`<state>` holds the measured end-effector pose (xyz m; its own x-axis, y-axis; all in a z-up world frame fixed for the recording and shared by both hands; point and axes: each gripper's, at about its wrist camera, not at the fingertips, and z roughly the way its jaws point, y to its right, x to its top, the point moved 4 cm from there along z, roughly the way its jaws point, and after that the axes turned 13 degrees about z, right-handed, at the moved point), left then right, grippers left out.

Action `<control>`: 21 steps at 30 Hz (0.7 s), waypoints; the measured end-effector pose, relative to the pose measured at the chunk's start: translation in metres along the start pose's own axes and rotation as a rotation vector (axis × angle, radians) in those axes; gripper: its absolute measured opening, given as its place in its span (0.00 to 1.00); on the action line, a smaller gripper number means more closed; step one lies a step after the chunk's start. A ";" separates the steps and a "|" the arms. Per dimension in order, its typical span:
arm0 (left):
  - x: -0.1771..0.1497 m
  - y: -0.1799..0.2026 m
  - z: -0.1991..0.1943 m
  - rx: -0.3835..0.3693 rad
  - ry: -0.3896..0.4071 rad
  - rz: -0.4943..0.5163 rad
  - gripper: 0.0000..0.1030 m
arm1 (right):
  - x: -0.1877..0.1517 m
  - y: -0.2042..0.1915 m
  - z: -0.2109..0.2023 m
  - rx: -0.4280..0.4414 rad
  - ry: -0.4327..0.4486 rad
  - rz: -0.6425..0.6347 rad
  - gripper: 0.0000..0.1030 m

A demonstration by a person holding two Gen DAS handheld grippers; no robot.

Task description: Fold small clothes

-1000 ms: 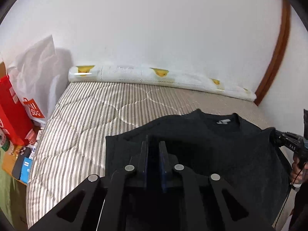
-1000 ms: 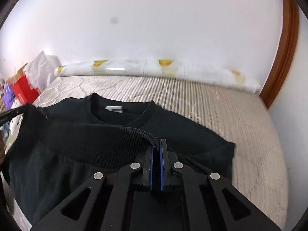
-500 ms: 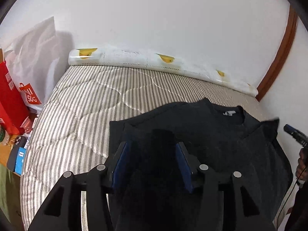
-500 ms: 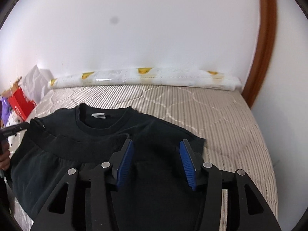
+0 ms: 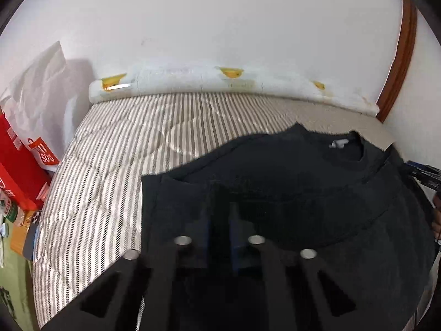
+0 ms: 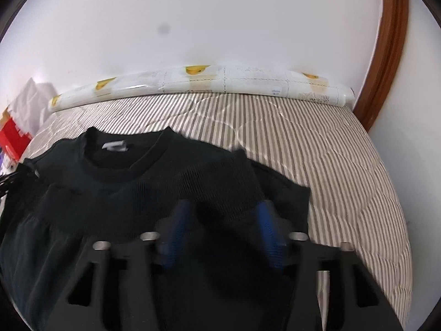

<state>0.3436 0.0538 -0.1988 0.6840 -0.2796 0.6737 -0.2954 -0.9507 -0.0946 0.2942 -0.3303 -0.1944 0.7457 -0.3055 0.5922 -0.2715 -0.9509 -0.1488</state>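
Observation:
A black sweatshirt (image 5: 289,182) lies on the striped mattress (image 5: 115,165), collar toward the wall, its ribbed hem folded up over the chest. It also shows in the right wrist view (image 6: 137,193). My left gripper (image 5: 220,237) hovers over the shirt's left part with its blue pads a narrow gap apart; whether cloth sits between them is unclear. My right gripper (image 6: 220,229) is open wide above the folded hem, nothing between its blue pads (image 6: 176,229).
A rolled white mat with yellow marks (image 5: 220,82) lies along the wall. A red bag (image 5: 16,171) and a white bag (image 5: 35,88) stand left of the mattress (image 6: 344,171). A brown door frame (image 6: 386,55) is at right.
Both grippers held the hem a second ago and let it go, leaving it folded over the chest. The left jaws have since narrowed again; the right stays open.

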 end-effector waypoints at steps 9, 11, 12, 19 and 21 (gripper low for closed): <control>0.025 -0.021 -0.014 0.027 0.104 -0.012 0.06 | 0.013 0.034 0.006 -0.064 0.049 0.076 0.00; 0.026 -0.021 0.003 0.039 0.055 -0.008 0.07 | 0.011 0.043 0.014 -0.051 0.016 0.119 0.00; 0.024 -0.022 0.011 0.036 0.028 -0.018 0.07 | 0.011 0.047 0.015 -0.049 0.006 0.131 0.00; 0.013 -0.029 0.038 0.002 -0.054 -0.077 0.10 | 0.015 0.035 0.000 0.035 0.015 0.077 0.03; 0.013 -0.028 0.040 0.007 -0.061 -0.073 0.11 | 0.014 0.030 0.001 0.063 0.003 0.074 0.06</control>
<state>0.3873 0.0712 -0.2169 0.7429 -0.2169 0.6333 -0.2390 -0.9696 -0.0518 0.2969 -0.3633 -0.1916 0.7232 -0.3752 0.5799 -0.2871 -0.9269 -0.2417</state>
